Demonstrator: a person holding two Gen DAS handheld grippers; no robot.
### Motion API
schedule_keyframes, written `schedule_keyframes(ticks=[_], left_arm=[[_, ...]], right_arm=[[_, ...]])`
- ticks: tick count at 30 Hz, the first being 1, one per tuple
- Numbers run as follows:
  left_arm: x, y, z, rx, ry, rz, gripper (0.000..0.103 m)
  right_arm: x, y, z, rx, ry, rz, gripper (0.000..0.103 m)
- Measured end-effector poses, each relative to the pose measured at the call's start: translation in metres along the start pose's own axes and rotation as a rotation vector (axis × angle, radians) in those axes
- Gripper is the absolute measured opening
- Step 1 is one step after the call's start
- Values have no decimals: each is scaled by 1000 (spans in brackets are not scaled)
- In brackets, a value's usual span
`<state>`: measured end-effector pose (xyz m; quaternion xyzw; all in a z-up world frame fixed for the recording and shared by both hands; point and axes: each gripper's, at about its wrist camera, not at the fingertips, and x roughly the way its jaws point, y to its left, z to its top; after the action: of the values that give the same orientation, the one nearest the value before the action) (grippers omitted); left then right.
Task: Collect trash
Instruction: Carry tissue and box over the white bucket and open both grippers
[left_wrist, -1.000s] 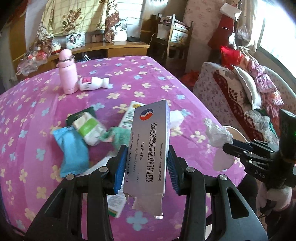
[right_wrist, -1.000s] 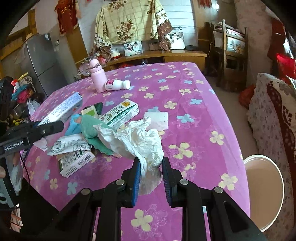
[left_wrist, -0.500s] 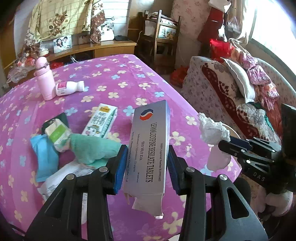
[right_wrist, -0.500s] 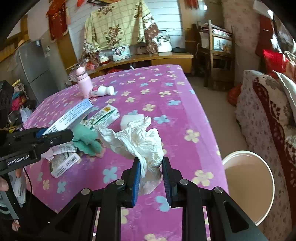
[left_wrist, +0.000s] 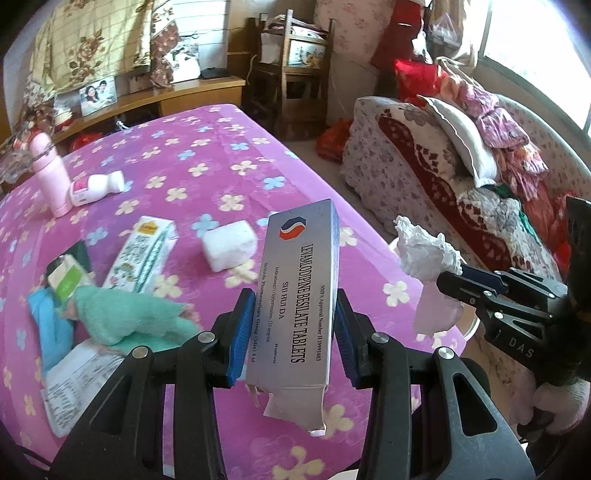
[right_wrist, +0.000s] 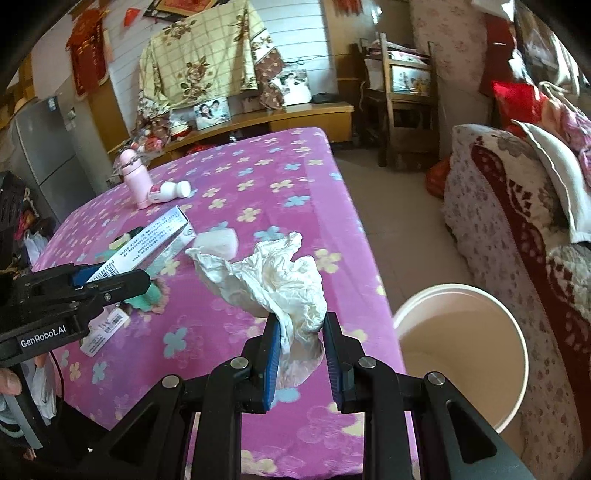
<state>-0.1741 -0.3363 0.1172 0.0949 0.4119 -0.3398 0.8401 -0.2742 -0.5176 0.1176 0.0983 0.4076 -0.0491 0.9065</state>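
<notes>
My left gripper (left_wrist: 291, 332) is shut on a silver tablet box (left_wrist: 299, 291) and holds it upright above the pink flowered table (left_wrist: 207, 155). My right gripper (right_wrist: 301, 350) is shut on a crumpled white tissue (right_wrist: 273, 280), held over the table's right edge. The same tissue (left_wrist: 424, 251) and the right gripper show at the right of the left wrist view. A white bucket (right_wrist: 461, 347) stands on the floor right of the table, below and right of the tissue. The box (right_wrist: 155, 243) and the left gripper show at the left of the right wrist view.
On the table lie a green-white carton (left_wrist: 144, 254), a white tissue pack (left_wrist: 229, 243), a mint cloth (left_wrist: 129, 317), a blue packet (left_wrist: 51, 332), a pink flask (left_wrist: 48, 173) and a white bottle (left_wrist: 96, 186). A cluttered sofa (left_wrist: 461, 177) stands to the right.
Both grippers have moved right toward the table's edge with their loads. The bucket now shows larger and closer in the right wrist view.
</notes>
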Motion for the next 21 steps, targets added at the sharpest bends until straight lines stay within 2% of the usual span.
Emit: schedule_keyframes(ticks=[9,21], left_arm=[[28,-39,10,43,28,-35,39],[68,-100,22,101,70,-119,39]], right_arm=[[-5,-42,-8,61,10,-56,22],[-13,-96,-21,127,22,-147,22]])
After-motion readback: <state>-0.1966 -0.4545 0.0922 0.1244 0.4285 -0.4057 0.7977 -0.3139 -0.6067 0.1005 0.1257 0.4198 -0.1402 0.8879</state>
